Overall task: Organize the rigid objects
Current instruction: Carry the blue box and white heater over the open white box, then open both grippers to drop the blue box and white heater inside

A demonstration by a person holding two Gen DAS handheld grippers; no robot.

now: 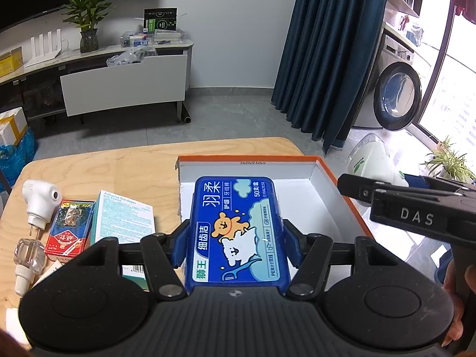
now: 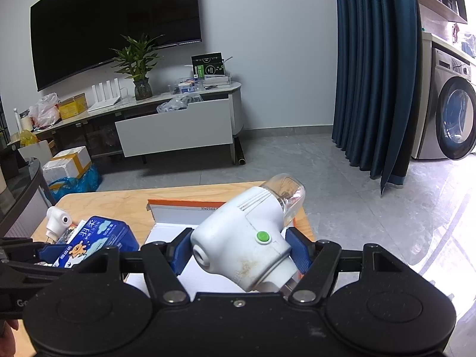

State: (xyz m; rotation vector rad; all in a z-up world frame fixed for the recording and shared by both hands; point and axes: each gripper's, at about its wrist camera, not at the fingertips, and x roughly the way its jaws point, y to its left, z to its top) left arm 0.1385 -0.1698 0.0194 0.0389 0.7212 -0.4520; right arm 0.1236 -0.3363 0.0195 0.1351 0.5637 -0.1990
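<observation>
My left gripper [image 1: 236, 238] is shut on a blue dental floss box [image 1: 236, 229], held over the open orange-rimmed cardboard box [image 1: 336, 175] on the wooden table [image 1: 119, 163]. My right gripper [image 2: 238, 248] is shut on a white plug-in mosquito repeller [image 2: 247, 244] with a green button and a clear bottle at its far end, also above the orange-rimmed box [image 2: 178, 203]. In the right wrist view the floss box [image 2: 95, 238] and the left gripper's fingers [image 2: 47, 251] show at the left. Part of the right gripper [image 1: 416, 208] shows at the right of the left wrist view.
On the table's left lie a second white plug-in repeller [image 1: 40, 199], a red card pack [image 1: 68, 226], an adhesive bandage box [image 1: 125, 217] and a clear refill bottle [image 1: 26, 255]. Beyond stand a TV cabinet [image 1: 125, 86], blue curtain [image 1: 327, 53] and washing machine [image 1: 395, 95].
</observation>
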